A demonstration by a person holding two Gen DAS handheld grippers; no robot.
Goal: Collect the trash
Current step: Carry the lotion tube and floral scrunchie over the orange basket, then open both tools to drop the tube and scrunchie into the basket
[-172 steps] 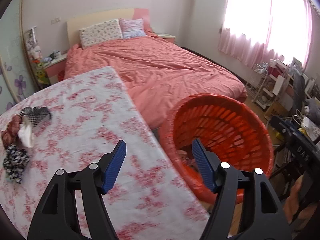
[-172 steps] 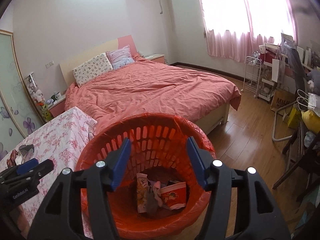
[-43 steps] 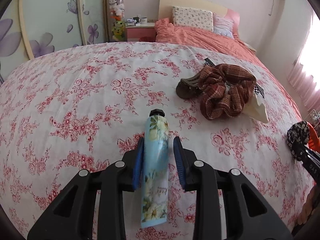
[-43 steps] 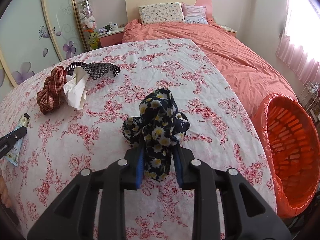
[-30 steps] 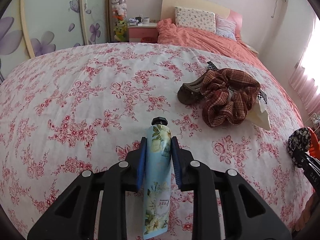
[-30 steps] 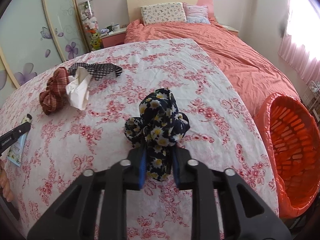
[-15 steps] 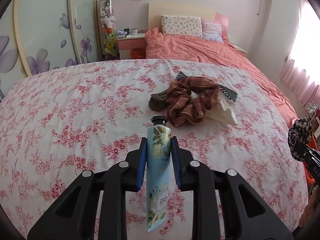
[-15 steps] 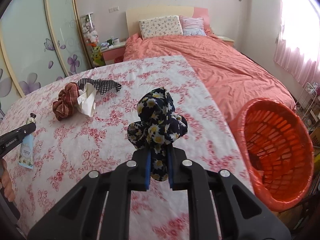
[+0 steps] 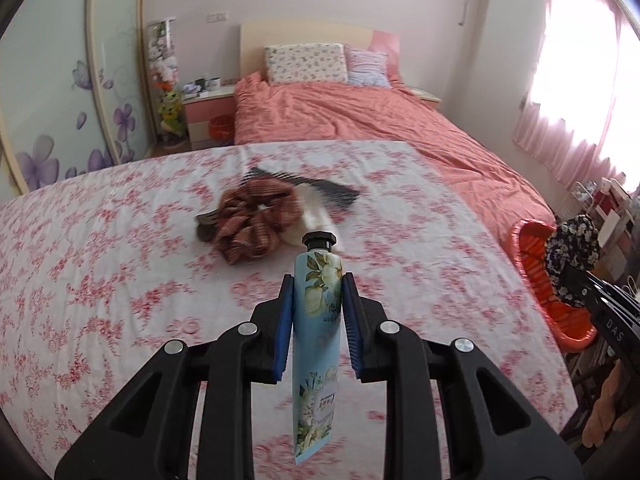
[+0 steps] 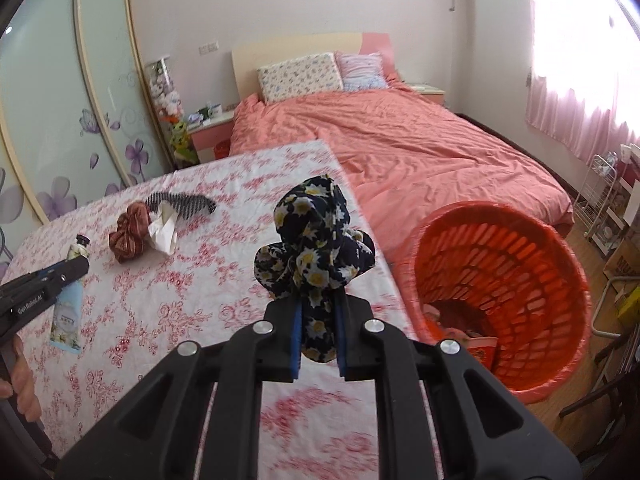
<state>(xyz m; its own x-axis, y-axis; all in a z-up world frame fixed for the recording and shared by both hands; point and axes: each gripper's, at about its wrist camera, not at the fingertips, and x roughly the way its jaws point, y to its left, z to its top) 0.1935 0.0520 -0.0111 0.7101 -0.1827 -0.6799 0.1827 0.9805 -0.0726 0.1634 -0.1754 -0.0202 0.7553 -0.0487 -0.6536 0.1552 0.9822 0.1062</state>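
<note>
We have one big red basket (image 10: 560, 280) on the floor at the right, just past the table edge. It is stiff with holes in its wall, and some trash is already lying at the bottom.

One table (image 9: 100, 280) with a flowery cloth sits in front of us, with the bed far behind it.

Our right gripper (image 10: 316, 334) is closed tight on one dark flowery scrunchie (image 10: 316, 240). It is soft, light and squishy, so it will not break. We think it is best pinched in its bunched middle, as we hold it now, up in the air near the basket.

One brown scrunchie (image 9: 256, 220) lies on the far part of the table. It looks soft too. We would grab a thick fold.

One black-and-white checked cloth (image 10: 186, 202) lies just behind it, thin and floppy.

Our left gripper (image 9: 316, 324) is closed on one blue tube (image 9: 318, 344), held above the table with the cap pointing far. It looks light, smooth and a bit slippery, so the flat middle is the best spot.

One white crumpled tissue (image 10: 162, 232) touches the brown scrunchie. It is very light and could tear.
</note>
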